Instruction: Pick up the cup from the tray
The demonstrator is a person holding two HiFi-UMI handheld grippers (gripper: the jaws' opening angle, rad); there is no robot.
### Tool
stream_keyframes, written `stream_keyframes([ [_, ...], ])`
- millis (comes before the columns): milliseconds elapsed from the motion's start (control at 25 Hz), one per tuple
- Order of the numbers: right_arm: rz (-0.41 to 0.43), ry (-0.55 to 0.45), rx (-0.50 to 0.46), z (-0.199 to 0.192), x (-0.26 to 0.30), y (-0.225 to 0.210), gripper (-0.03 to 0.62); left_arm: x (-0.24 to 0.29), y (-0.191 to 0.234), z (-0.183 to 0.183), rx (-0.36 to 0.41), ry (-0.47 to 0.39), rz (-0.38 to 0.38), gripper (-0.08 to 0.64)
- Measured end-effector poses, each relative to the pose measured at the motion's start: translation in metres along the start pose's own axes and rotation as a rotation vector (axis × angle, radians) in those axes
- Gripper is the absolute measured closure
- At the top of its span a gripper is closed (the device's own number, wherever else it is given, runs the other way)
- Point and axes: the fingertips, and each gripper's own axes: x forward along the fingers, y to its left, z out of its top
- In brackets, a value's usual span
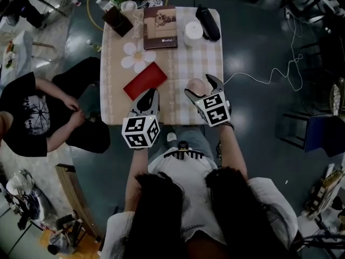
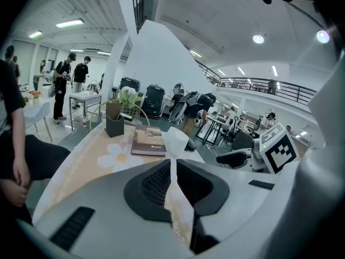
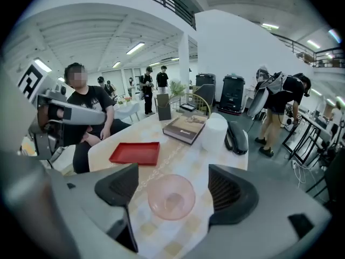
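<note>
right gripper [image 3: 173, 183] jaws wide, empty, straddled pink cup [image 3: 171, 198], off the red tray [image 3: 135, 153]. should centre, lower, close gently: thin wall probably flexes. left gripper [image 2: 173, 182] almost closed, held nothing.

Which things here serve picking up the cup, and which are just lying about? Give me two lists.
For the job: pink cup, on the cloth inside the open right tool; red tray, empty.

Lying about: book, white cylinder, black case, potted flowers, flower-shaped mat; left tool, shut and empty.
</note>
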Motion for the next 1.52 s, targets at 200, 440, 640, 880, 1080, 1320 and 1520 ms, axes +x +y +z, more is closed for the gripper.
stream_keyframes([
  [200, 0.027, -0.081, 0.035, 0.019, -0.013, 0.009, 0.199, -0.006, -0.001, 0.011, 0.005, -0.036, -0.010, 0.525],
  [440, 0.005, -0.142, 0.039, 0.035, -0.028, 0.020, 0.351, -0.009, -0.005, 0.010, 0.008, -0.039, -0.031, 0.525],
  [640, -0.054, -0.175, 0.036, 0.043, -0.035, 0.021, 0.512, -0.011, -0.010, 0.010, 0.025, -0.044, -0.043, 0.525],
  [880, -0.092, -0.168, 0.049, 0.039, -0.042, 0.020, 0.584, -0.018, -0.016, 0.013, 0.036, -0.056, -0.051, 0.525],
  [1080, -0.101, -0.152, 0.051, 0.037, -0.042, 0.022, 0.584, -0.022, -0.015, 0.012, 0.039, -0.060, -0.049, 0.525],
  [1320, -0.107, -0.143, 0.048, 0.034, -0.043, 0.026, 0.585, -0.026, -0.013, 0.010, 0.040, -0.066, -0.049, 0.525],
  [1520, -0.116, -0.143, 0.047, 0.033, -0.046, 0.027, 0.586, -0.028, -0.015, 0.010, 0.046, -0.072, -0.055, 0.525],
])
